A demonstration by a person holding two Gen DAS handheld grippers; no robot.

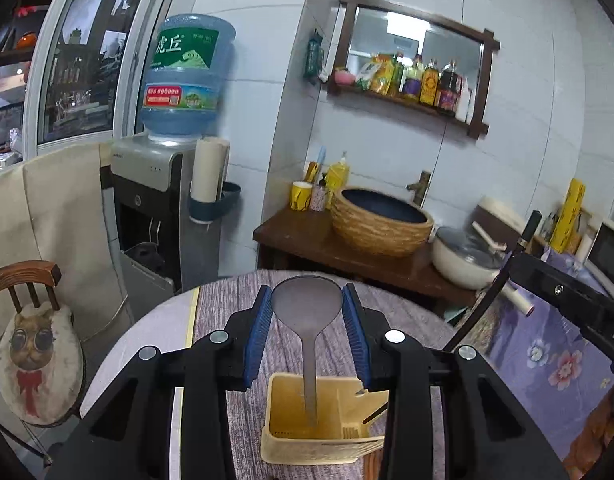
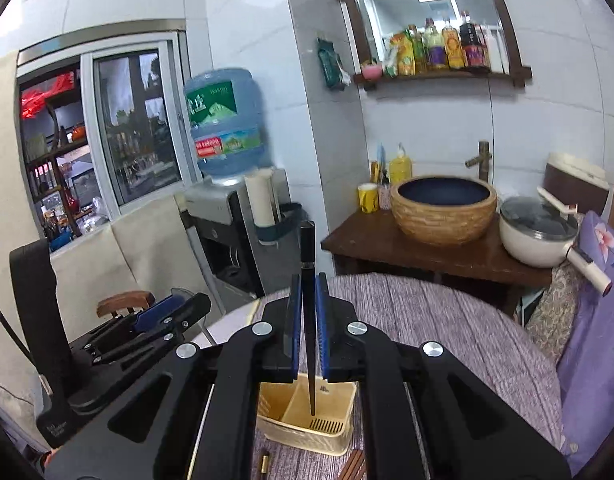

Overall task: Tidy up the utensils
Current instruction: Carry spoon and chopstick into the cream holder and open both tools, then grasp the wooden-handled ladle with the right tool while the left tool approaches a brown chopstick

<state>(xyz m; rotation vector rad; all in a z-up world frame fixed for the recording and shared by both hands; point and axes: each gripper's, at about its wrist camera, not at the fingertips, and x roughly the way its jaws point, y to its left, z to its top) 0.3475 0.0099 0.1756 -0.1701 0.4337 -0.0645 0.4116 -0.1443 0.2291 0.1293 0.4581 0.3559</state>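
Yellow plastic holder (image 1: 325,420) sits on the table directly below both grippers.
The left gripper (image 1: 307,320) clamps a ladle (image 1: 307,312), the right gripper (image 2: 308,320) a knife (image 2: 308,264); both utensils hang upright, ends pointing down into its compartments.

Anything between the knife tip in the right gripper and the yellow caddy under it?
Nothing: in the right wrist view the black knife hangs tip-down into the yellow plastic utensil caddy.
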